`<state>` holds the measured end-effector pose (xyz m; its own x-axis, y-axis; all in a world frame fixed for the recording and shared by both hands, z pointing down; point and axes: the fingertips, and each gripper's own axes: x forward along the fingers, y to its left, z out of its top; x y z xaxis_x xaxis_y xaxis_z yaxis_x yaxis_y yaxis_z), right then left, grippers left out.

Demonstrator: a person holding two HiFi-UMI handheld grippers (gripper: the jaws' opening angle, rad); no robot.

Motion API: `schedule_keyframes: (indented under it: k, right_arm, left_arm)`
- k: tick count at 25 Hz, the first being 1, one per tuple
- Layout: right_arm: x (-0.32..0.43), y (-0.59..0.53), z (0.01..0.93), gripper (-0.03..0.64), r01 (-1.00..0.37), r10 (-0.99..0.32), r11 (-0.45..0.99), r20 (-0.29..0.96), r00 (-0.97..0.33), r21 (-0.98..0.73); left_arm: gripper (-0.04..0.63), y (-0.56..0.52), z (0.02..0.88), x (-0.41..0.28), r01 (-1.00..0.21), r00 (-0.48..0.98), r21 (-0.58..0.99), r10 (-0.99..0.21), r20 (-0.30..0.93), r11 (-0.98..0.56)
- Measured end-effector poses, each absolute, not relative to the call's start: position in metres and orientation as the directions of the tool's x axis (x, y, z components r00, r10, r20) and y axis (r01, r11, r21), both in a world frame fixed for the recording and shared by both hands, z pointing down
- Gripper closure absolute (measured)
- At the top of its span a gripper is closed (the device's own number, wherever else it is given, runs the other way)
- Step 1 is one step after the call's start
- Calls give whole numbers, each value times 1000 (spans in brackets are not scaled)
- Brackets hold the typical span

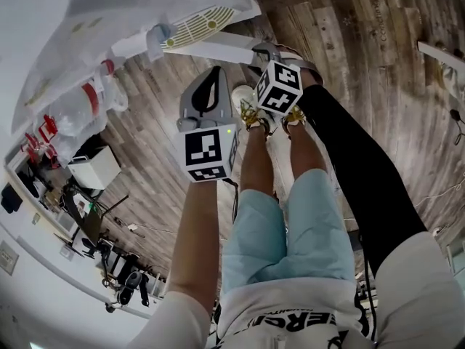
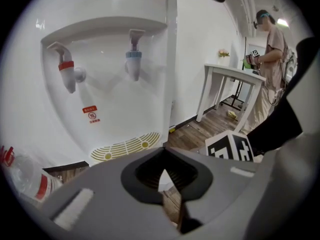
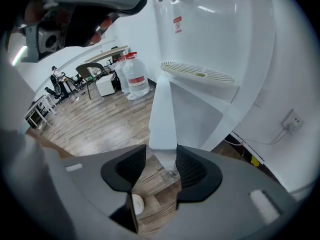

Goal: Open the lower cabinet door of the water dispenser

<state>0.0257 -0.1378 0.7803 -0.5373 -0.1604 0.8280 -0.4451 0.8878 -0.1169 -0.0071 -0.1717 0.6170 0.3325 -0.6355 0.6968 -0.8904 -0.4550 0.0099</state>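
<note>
The white water dispenser stands right in front, with a red tap, a blue tap and a yellow drip grille. Its lower cabinet door is swung out from the body, showing the inside. My right gripper is shut on the door's free edge, which stands upright between the two pads. In the head view the door runs out to the right gripper. My left gripper hovers beside it, shut and holding nothing.
Large water bottles with red caps stand on the wooden floor left of the dispenser. A white table and another person are off to the right. The person's legs and shoes are below the grippers. A wall socket sits behind the dispenser.
</note>
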Motion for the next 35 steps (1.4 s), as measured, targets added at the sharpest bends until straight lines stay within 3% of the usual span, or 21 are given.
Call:
schedule_keyframes:
  k: [19, 35]
  right_arm:
    - [-12, -99, 790, 445, -529, -198, 842, 850, -488, -107]
    - [-35, -70, 791, 443, -504, -147, 856, 879, -453, -116]
  left_arm:
    - [538, -143, 630, -70, -905, 342, 51, -651, 678, -422]
    - [538, -117, 635, -126, -948, 276, 69, -690, 669, -312]
